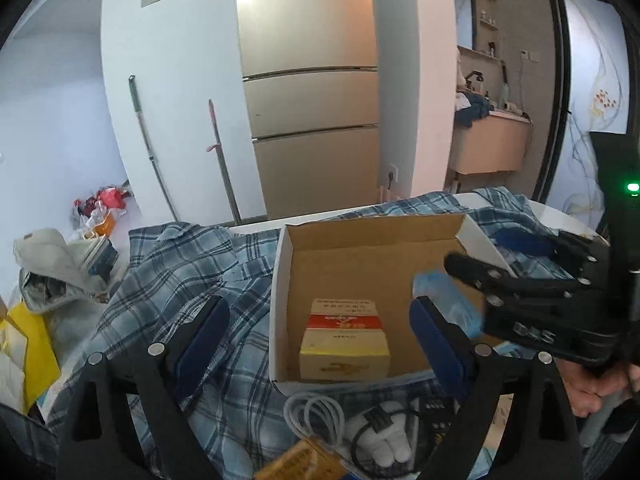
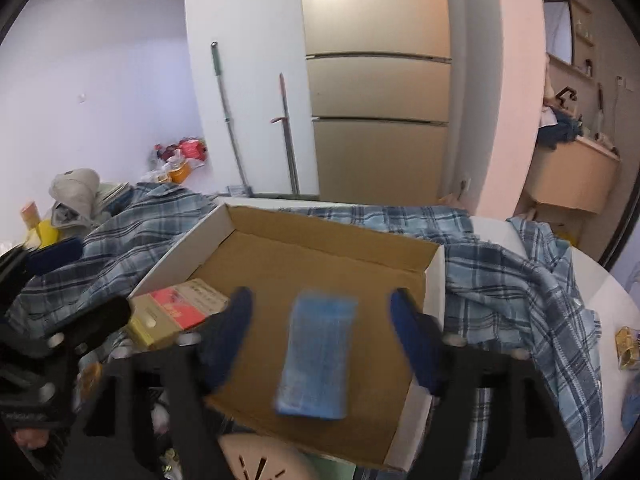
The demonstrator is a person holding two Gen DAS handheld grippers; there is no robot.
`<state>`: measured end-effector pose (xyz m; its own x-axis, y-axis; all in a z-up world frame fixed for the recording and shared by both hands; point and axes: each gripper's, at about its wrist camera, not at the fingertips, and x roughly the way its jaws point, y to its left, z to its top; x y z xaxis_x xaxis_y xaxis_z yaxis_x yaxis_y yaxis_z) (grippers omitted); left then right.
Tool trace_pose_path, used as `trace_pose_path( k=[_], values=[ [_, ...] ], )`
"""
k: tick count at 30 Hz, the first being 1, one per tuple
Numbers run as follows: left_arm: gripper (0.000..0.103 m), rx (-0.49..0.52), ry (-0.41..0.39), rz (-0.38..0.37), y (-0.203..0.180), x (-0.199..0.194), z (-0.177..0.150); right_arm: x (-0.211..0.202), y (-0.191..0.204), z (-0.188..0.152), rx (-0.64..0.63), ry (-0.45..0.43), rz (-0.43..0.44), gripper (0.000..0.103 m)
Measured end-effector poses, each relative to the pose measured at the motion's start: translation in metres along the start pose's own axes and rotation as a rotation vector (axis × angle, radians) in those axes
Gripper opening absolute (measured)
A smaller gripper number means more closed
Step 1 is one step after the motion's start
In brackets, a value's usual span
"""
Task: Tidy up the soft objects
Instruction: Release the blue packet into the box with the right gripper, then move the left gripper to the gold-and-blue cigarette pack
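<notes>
Two items were inside the cardboard box [image 2: 320, 264], the landmark for all positions below: one yellow-and-red carton [image 1: 345, 340] against its left wall, and one blue soft pack [image 2: 316, 356], motion-blurred, over the floor of the box toward its right wall. The pack lay between the fingers [image 2: 412, 340] of the right gripper [image 2: 320, 336], which stood apart with clear gaps on both sides of it; no contact was visible. The left gripper [image 1: 320, 344] hovered at the near-left corner of the box, its fingers [image 1: 204, 332] spread wide and empty.

The step in hand was judged to be release of the pack into the box. The next move would call for withdrawing both grippers clear of the box walls, then selecting another soft item.

Count outside the box: one plaid shirt [image 1: 192, 280] spread beneath and around it on the tabletop [image 2: 600, 280]; one white cable coil [image 1: 316, 416] just in front of it.
</notes>
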<state>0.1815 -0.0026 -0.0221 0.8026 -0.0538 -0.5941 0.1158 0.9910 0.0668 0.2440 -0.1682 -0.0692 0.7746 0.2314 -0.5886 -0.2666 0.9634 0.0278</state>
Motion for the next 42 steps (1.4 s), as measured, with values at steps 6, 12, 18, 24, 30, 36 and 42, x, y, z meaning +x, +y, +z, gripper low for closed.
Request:
trace_pose_path(
  k=[6, 12, 18, 24, 30, 36, 42],
  values=[
    [0.093, 0.103, -0.011, 0.114, -0.012, -0.053, 0.002, -0.021, 0.005, -0.011, -0.069, -0.07, -0.028, 0.072],
    [0.093, -0.052, -0.044, 0.068, -0.013, -0.097, -0.001, -0.029, 0.016, -0.013, -0.105, -0.113, -0.02, 0.073],
    [0.093, -0.072, -0.024, 0.043, -0.024, -0.103, -0.001, -0.034, 0.014, -0.013, -0.094, -0.133, -0.036, 0.075],
    [0.093, -0.009, -0.052, 0.126, -0.029, -0.111, -0.001, -0.033, 0.015, -0.014, -0.115, -0.132, -0.039, 0.075],
    [0.093, -0.07, -0.195, 0.135, -0.013, -0.161, 0.008, -0.038, 0.006, -0.016, -0.06, -0.107, 0.007, 0.076],
    [0.093, -0.126, -0.26, 0.02, 0.017, -0.18, 0.012, -0.027, -0.002, -0.012, -0.02, -0.092, -0.099, 0.076],
    [0.093, 0.008, -0.173, 0.097, 0.029, -0.138, 0.007, -0.056, -0.017, -0.001, 0.005, -0.161, -0.104, 0.076]
  ],
)
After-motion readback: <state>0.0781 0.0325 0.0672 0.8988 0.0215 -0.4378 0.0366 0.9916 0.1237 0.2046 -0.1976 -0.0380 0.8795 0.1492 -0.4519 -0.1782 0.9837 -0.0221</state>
